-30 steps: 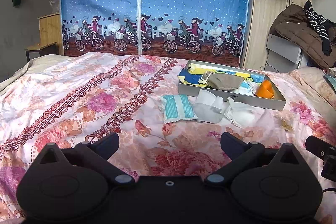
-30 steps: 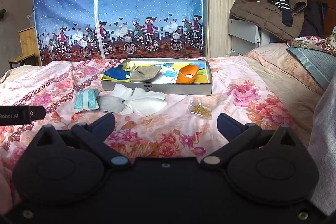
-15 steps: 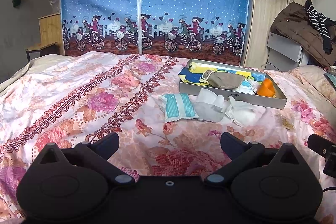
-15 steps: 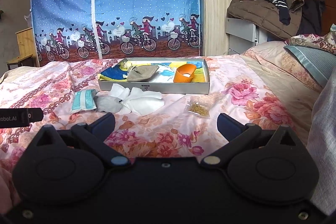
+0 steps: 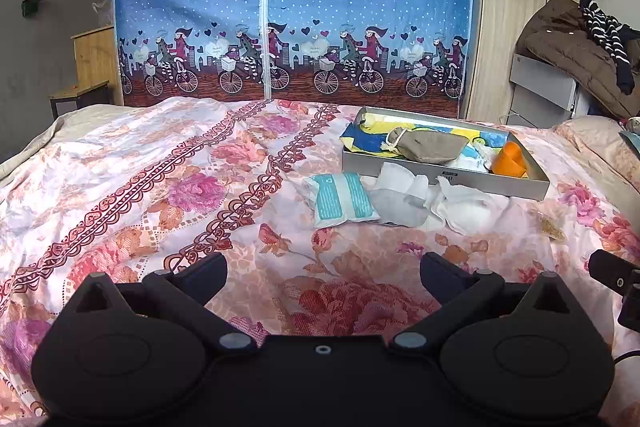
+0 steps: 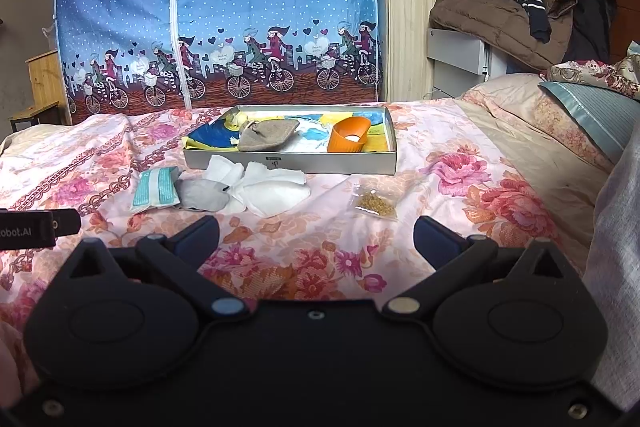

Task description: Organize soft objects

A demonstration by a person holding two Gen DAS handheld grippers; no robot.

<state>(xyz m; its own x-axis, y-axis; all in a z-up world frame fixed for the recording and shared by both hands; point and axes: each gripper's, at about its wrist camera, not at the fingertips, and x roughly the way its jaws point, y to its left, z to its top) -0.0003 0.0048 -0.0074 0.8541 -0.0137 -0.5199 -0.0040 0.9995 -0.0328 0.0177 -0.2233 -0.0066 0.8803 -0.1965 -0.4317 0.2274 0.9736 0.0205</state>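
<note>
A shallow grey tray (image 5: 404, 171) (image 6: 344, 163) lies on the floral bedspread, holding a brown drawstring pouch (image 5: 428, 146) (image 6: 268, 135), an orange cup (image 5: 509, 159) (image 6: 349, 141) and coloured cloth. In front of it lie a teal-striped packet (image 5: 340, 199) (image 6: 158, 185), a grey pouch (image 5: 396, 207) (image 6: 202, 194), white cloths (image 5: 468, 205) (image 6: 272, 189) and a small clear bag of seeds (image 6: 374, 203). My left gripper (image 5: 323, 273) is open, well short of the packet. My right gripper (image 6: 316, 235) is open too, nothing between its fingers.
A blue fabric wardrobe (image 5: 292, 7) stands behind the bed. Coats are piled on a white cabinet (image 6: 500, 15) at the right. Pillows (image 6: 584, 107) lie at the bed's right. The other gripper shows at each view's edge (image 5: 616, 275) (image 6: 36, 227).
Both grippers have drifted slightly closer to the items on the bed; the tray sits a little lower and larger in view. Both stay open.
</note>
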